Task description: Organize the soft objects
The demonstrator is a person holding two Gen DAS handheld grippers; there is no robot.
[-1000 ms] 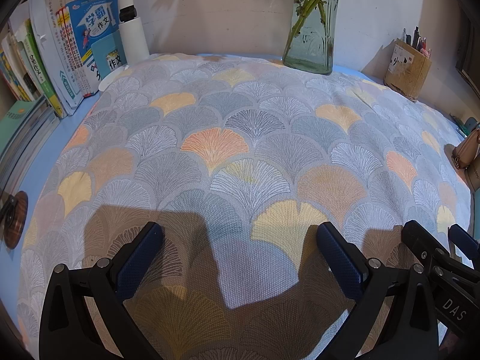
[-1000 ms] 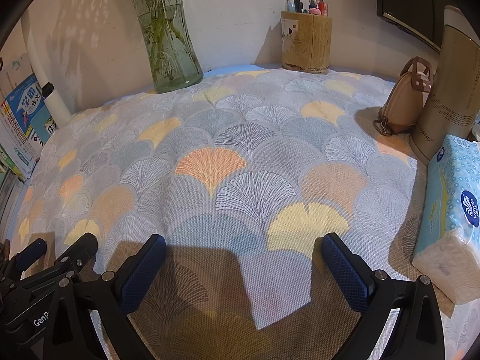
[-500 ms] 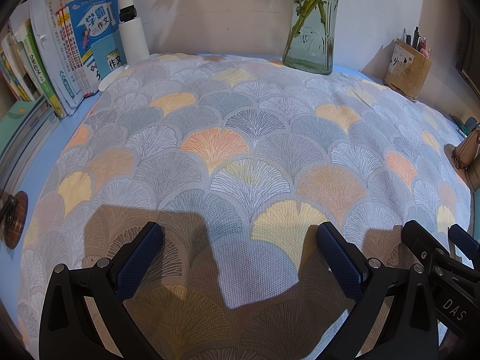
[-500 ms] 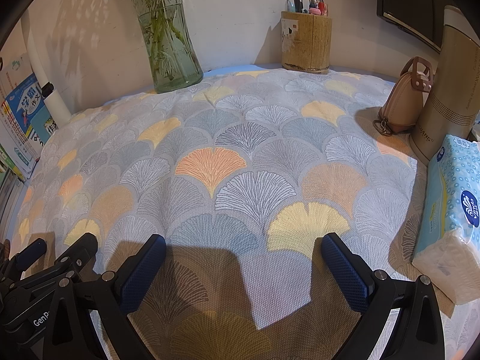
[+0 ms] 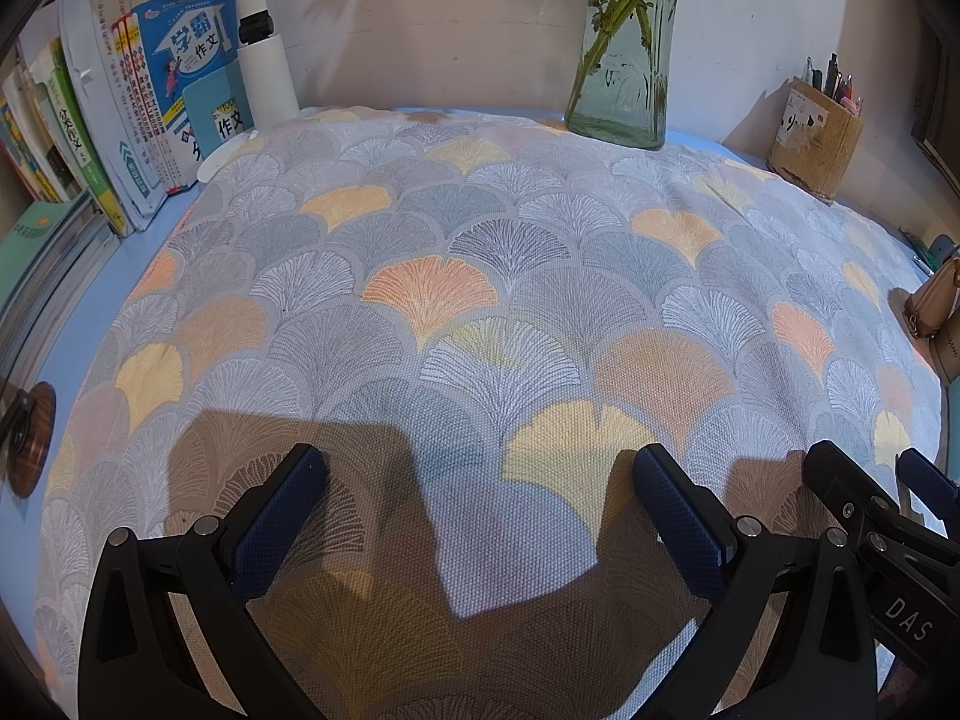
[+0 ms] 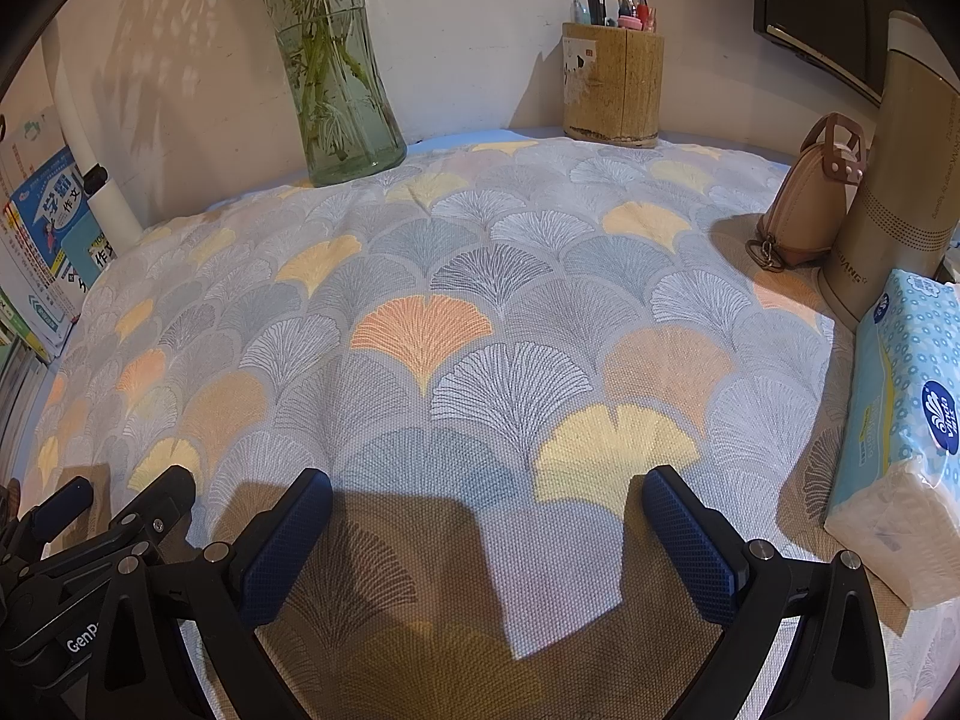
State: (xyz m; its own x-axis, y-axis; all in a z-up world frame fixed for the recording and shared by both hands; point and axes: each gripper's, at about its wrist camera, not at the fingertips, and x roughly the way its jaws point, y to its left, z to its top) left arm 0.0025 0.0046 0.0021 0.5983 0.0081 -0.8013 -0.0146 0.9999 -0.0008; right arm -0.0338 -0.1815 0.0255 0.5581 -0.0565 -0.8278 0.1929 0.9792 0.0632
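A large cushion [image 5: 480,276] with a ginkgo-leaf pattern in grey, orange and yellow lies flat on the blue desk and fills most of both views; it also shows in the right wrist view [image 6: 456,312]. My left gripper [image 5: 474,480] is open and empty, hovering over the cushion's near edge. My right gripper [image 6: 486,498] is open and empty, side by side with it over the same edge. Each gripper shows at the edge of the other's view.
A glass vase [image 5: 624,54] with stems and a wooden pen holder [image 6: 612,84] stand at the back wall. Books [image 5: 150,102] and a white lamp post [image 5: 264,48] are at the left. A small tan bag [image 6: 816,192], a beige cylinder [image 6: 900,168] and a tissue pack [image 6: 900,432] stand at the right.
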